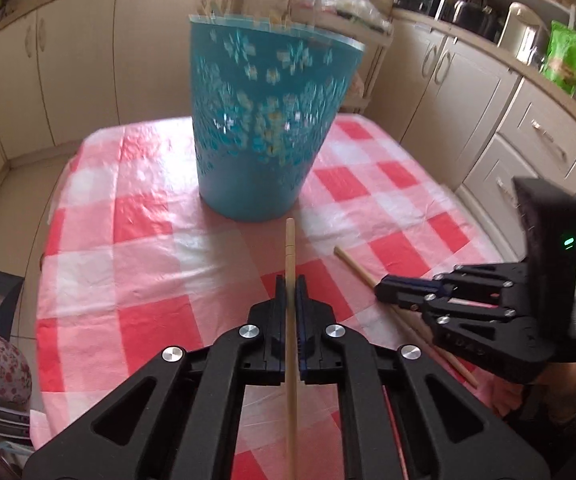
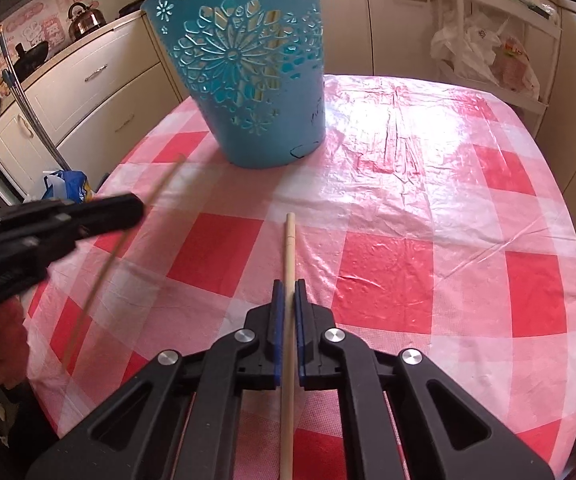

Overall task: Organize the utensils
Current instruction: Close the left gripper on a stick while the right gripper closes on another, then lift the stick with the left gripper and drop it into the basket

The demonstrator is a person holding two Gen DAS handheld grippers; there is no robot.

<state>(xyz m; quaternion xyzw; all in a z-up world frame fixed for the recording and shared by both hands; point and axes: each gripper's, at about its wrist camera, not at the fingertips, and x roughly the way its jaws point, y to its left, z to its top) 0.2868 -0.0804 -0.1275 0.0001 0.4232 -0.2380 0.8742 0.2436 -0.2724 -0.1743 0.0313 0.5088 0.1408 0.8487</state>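
You are pinching one chopstick [image 1: 290,280] in the left gripper [image 1: 290,292] and another [image 2: 289,264] in the right gripper [image 2: 289,296], so next carry both over the far blue basket [image 2: 244,80] rim.

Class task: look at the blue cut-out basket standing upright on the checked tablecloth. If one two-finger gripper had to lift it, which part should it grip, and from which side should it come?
Probably the top rim of the blue basket, approached from above with one finger inside and one outside the wall. The body is much too wide for the jaws, and it flares upward, so a side pinch would likely slip. Both grippers already hold chopsticks.
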